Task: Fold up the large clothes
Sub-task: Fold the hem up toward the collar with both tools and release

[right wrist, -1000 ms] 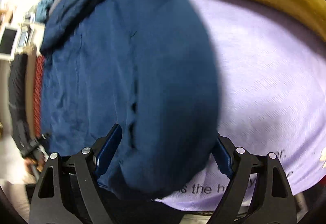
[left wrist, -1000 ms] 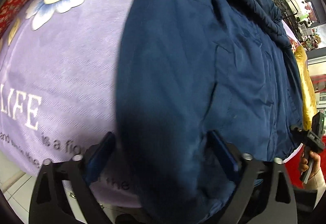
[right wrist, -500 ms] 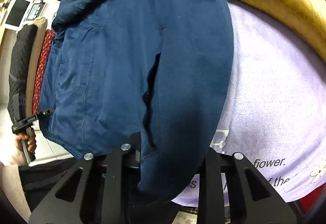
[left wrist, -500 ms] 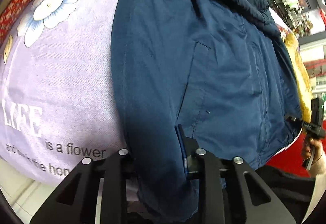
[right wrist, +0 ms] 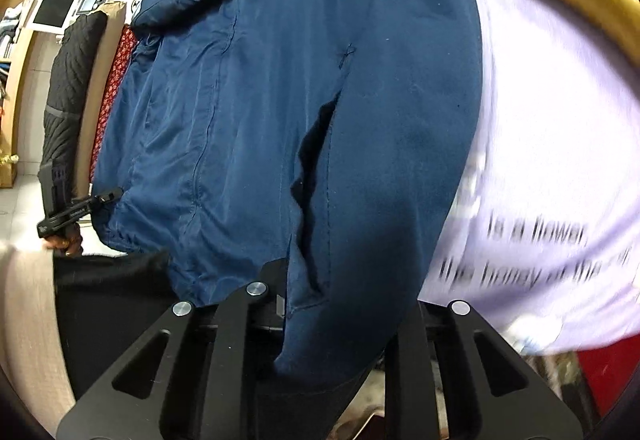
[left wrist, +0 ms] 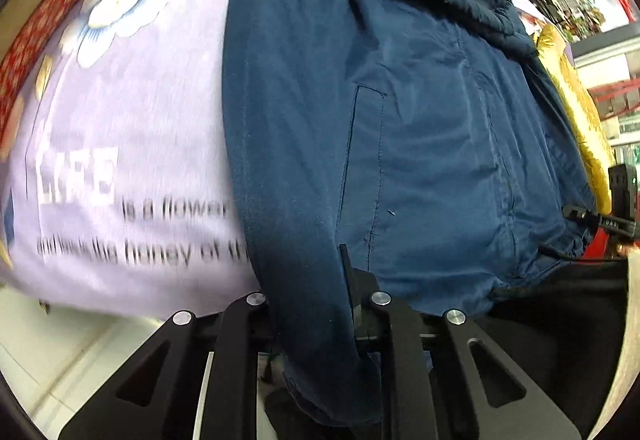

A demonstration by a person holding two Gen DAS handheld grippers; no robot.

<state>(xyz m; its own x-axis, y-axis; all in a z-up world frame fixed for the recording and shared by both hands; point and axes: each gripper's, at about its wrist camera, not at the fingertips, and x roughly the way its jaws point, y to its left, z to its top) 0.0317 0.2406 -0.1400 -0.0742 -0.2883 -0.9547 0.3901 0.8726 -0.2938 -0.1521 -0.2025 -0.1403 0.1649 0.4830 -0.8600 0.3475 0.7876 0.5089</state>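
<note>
Left wrist view shows a lilac blanket (left wrist: 132, 144) printed with a flower and blurred lettering, spread over the bed. On it lies the navy jacket (left wrist: 420, 144), its near hem hanging over the edge toward both cameras. The left gripper (left wrist: 312, 320) has just closed its fingers on one bottom corner of that hem. The right gripper (right wrist: 332, 324) has likewise just clamped the opposite corner, beside a gaping pocket slit (right wrist: 312, 176).

One navy blue fabric jacket (left wrist: 420, 144). One lilac printed blanket (left wrist: 152, 112) bearing lettering. One golden-yellow fabric cushion (left wrist: 580, 112). Two black two-finger grippers: left gripper (left wrist: 316, 304), right gripper (right wrist: 336, 304). One white-framed monitor (right wrist: 60, 2).
</note>
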